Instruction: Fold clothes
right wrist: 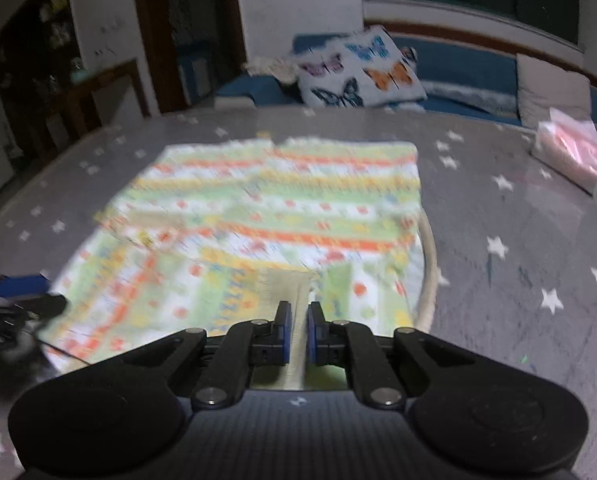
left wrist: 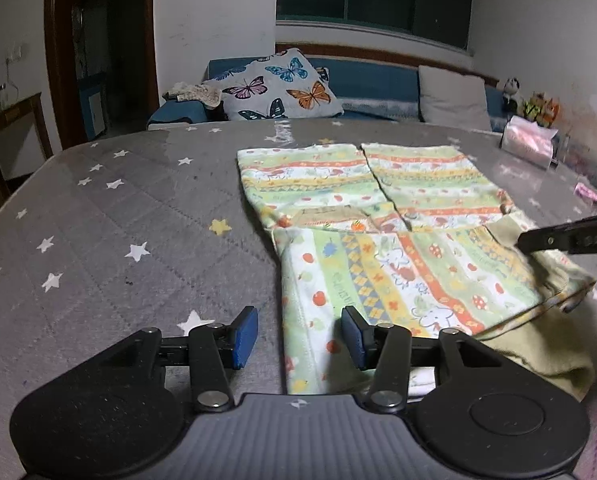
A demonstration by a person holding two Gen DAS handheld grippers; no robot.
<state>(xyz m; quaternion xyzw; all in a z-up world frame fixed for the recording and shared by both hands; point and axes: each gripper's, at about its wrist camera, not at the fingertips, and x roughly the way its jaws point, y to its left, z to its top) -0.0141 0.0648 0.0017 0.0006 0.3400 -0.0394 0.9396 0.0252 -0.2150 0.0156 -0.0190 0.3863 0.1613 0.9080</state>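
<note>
On garment (left wrist: 398,264) — print unreadable — right gripper (right wrist: 299,326) pinching.

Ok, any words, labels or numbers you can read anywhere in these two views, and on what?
None can be read.
Patterned garment: small green lettering on a pale stripe, too small to read.
Garment's neck label: marks too faint to read.
Pink plastic-wrapped pack: no legible print.
Left gripper body: a small logo mark, no text.
Right gripper view: motion-blurred, nothing legible.
</note>
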